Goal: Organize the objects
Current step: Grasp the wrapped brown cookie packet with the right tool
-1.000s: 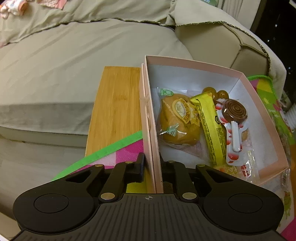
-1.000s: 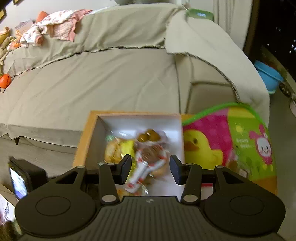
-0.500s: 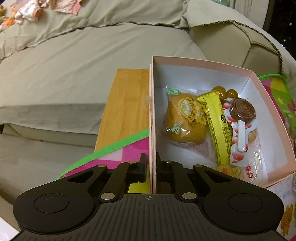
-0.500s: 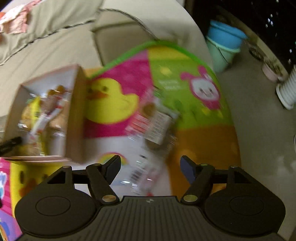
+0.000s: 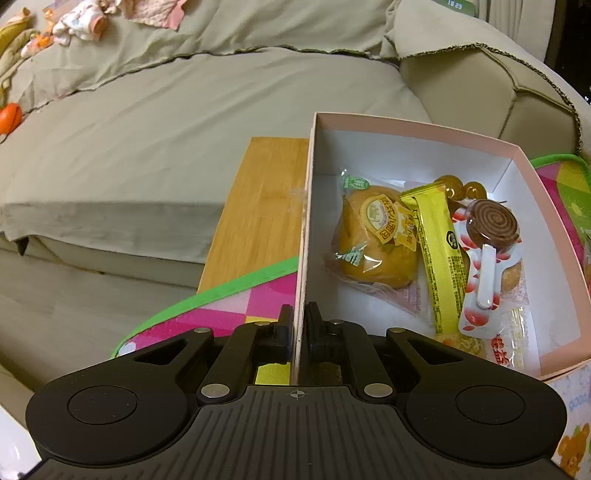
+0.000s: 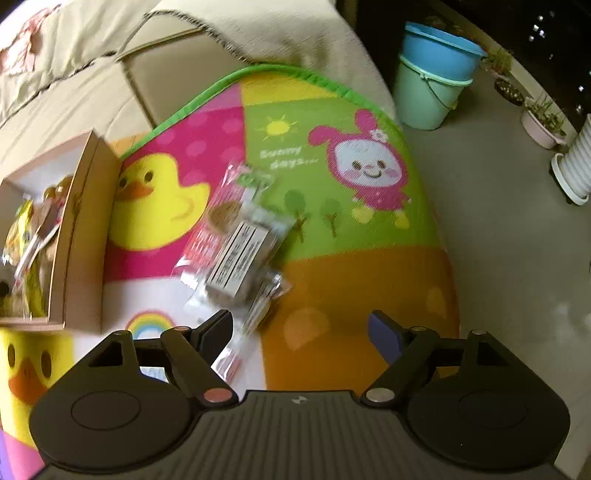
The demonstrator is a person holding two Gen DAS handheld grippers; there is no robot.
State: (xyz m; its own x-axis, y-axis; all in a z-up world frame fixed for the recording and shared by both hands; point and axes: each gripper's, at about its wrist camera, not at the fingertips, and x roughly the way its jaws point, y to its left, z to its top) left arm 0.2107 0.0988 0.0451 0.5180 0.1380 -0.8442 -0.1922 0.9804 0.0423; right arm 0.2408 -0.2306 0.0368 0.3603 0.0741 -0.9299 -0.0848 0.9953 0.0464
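A pink cardboard box [image 5: 413,127] holds wrapped snacks: a bagged bun [image 5: 373,236], a yellow bar [image 5: 437,251], a spiral lollipop [image 5: 493,225]. My left gripper [image 5: 300,325] is shut on the box's left wall, one finger inside and one outside. In the right wrist view the same box [image 6: 79,236] lies at the left on a colourful cartoon mat [image 6: 332,155]. A small pile of clear-wrapped snack packets [image 6: 236,247] lies on the mat. My right gripper [image 6: 301,332] hovers just in front of the pile, its jaws opening, with nothing pressed between them.
A beige covered sofa [image 5: 184,129] fills the background, with clothes [image 5: 85,18] and an orange item [image 5: 9,118] on it. A bamboo board [image 5: 266,206] lies left of the box. Stacked blue and green buckets [image 6: 432,81] and plant pots [image 6: 543,122] stand on the floor.
The right gripper has swung from above the box to the right, over the mat and the packets, and opened wider. The left gripper closed onto the box wall.
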